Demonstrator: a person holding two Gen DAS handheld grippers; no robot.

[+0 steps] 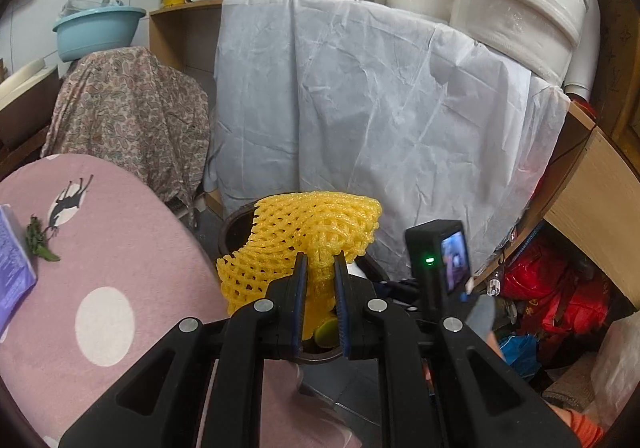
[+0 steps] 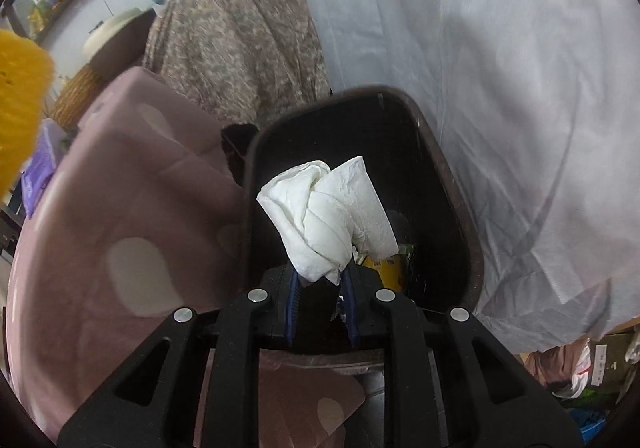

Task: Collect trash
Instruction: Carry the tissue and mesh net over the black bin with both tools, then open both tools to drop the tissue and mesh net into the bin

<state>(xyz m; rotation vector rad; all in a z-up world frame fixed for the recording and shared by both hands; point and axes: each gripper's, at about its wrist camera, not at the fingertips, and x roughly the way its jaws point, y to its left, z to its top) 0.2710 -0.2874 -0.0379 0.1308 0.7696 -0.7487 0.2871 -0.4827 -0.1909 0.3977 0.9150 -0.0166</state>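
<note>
We hold both items over the dark bin [image 2: 460, 184], neither yet released: the left gripper [image 1: 320, 268] is clamped on the yellow foam net [image 1: 316, 232], the right gripper [image 2: 322, 280] pinches the crumpled tissue [image 2: 328, 216]. The bin already holds some wrappers (yellow packaging is visible). A green leaf scrap [image 1: 38, 240] remains on the pink table [image 1: 132, 248].
</note>
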